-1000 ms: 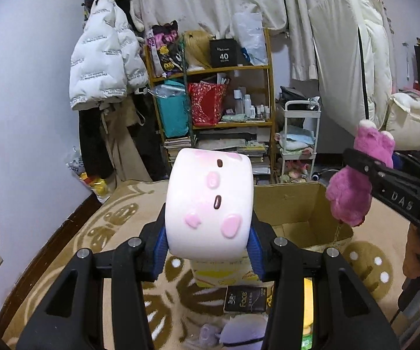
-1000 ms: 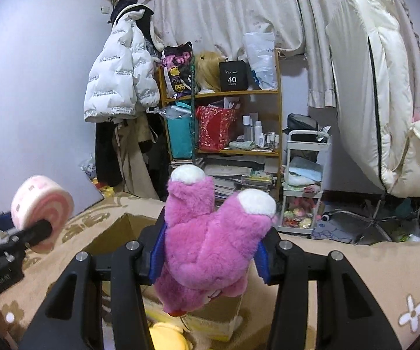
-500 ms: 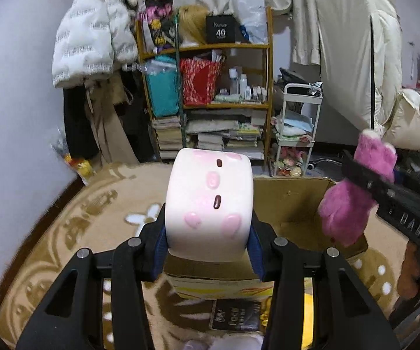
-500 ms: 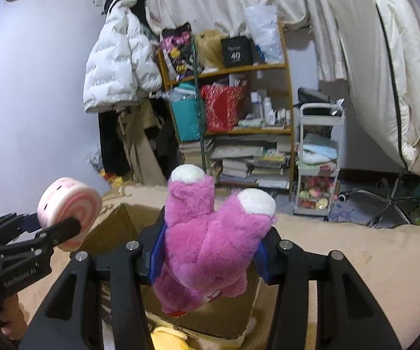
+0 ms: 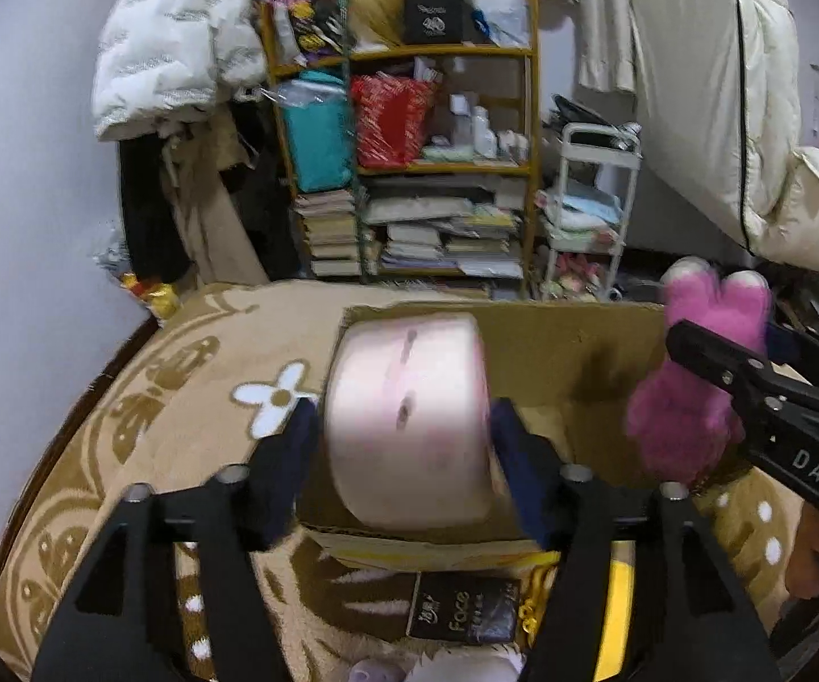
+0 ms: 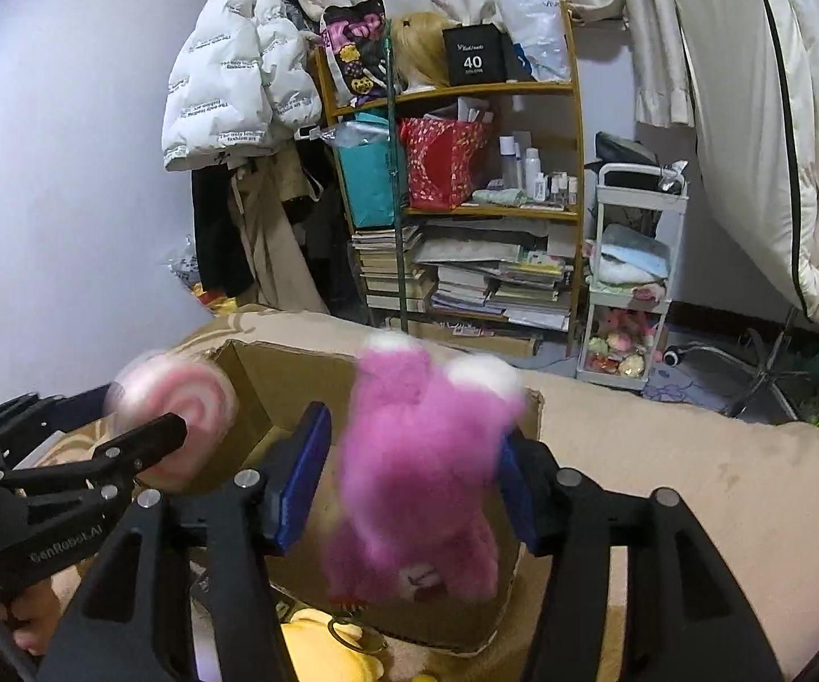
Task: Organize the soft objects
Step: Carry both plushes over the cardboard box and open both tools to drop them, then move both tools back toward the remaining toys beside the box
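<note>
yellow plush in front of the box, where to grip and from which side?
Judging only by what shows: grip the rounded body of the yellow plush from above, jaws across its width. It lies low on the rug against the box front; a metal ring sits on top, so avoid pinching that.

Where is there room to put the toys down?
Inside the open box the far part looks bare. The rug left of it, by the white flower, is free too. In front of the box it's crowded.
</note>
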`<state>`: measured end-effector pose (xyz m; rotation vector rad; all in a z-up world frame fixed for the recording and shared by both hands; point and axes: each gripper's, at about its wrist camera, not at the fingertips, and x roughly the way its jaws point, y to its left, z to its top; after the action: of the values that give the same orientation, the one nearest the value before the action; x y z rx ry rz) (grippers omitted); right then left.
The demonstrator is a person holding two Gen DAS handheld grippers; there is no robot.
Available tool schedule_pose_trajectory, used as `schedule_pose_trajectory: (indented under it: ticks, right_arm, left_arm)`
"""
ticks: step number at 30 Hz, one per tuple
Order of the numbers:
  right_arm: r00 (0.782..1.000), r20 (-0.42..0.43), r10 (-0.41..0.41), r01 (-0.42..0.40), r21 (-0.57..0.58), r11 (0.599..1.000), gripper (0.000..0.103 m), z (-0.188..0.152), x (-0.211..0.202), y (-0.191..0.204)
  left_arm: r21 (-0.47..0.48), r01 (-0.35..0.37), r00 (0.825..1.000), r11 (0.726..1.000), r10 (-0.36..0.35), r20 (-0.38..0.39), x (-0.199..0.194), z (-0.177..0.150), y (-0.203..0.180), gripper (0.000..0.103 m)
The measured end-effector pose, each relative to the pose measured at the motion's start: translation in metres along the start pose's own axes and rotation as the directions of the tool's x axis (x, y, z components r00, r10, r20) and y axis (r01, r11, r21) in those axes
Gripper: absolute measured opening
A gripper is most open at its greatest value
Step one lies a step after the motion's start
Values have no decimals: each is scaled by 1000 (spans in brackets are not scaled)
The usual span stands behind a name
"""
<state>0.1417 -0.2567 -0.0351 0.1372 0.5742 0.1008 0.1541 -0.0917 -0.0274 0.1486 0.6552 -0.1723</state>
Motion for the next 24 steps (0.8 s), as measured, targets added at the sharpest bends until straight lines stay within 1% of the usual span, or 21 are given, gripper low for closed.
schedule_pose_trajectory:
  ticks: [2, 5, 6, 7, 8, 9, 10, 11, 13, 16, 19, 22, 24]
  right_arm:
    - [1000, -7, 4, -4, 8, 1000, 69, -1, 0, -1]
    - [1000, -4, 18, -18, 15, 1000, 72, -1, -3, -2]
    - [1000, -5, 7, -7, 18, 1000, 72, -1, -4, -2]
    - [1000, -11, 8, -7, 18, 1000, 73, -1, -6, -1]
    - [1000, -16, 8, -7, 21, 1000, 75, -1, -8, 0]
    - [1000, -17, 9, -8, 25, 1000, 77, -1, -11, 1]
    - [1000, -14, 8, -8, 33, 999, 82, -2, -14, 1]
    - [1000, -11, 8, -7, 41, 999, 88, -2, -18, 1]
    - [1000, -4, 6, -6, 53, 999, 94, -3, -26, 1]
    - [1000, -8, 4, -4, 61, 998, 99, -4, -38, 3]
    - [1000, 0, 13, -13, 72, 997, 103, -6, -53, 7]
    - [1000, 21, 10, -11, 73, 997, 103, -8, -72, 13]
    - [999, 34, 8, -11, 64, 998, 103, -10, -85, 19]
  left_arm:
    - [6, -6, 1000, 1000, 6, 7, -2, -2, 0, 74]
    - [15, -31, 1000, 999, 31, 1, -5, -4, 0, 82]
    - [12, -38, 999, 999, 38, 4, -8, -4, 1, 84]
    - [6, -41, 999, 999, 41, 7, -12, -6, 2, 88]
    - [-5, -40, 999, 999, 40, 7, -16, -7, 4, 93]
    - [-15, -39, 999, 999, 39, 5, -20, -8, 6, 95]
    - [-22, -40, 999, 999, 40, 5, -23, -9, 9, 97]
    - [-28, -41, 999, 999, 42, 6, -28, -11, 11, 98]
    - [-26, -49, 999, 998, 50, 7, -37, -14, 13, 100]
    - [-13, -68, 998, 998, 68, 6, -51, -18, 15, 100]
    - [-7, -76, 997, 997, 76, 12, -68, -20, 16, 100]
    - [-5, -87, 996, 996, 88, 36, -89, -26, 18, 100]
    - [3, -91, 995, 996, 91, 39, -100, -28, 18, 100]
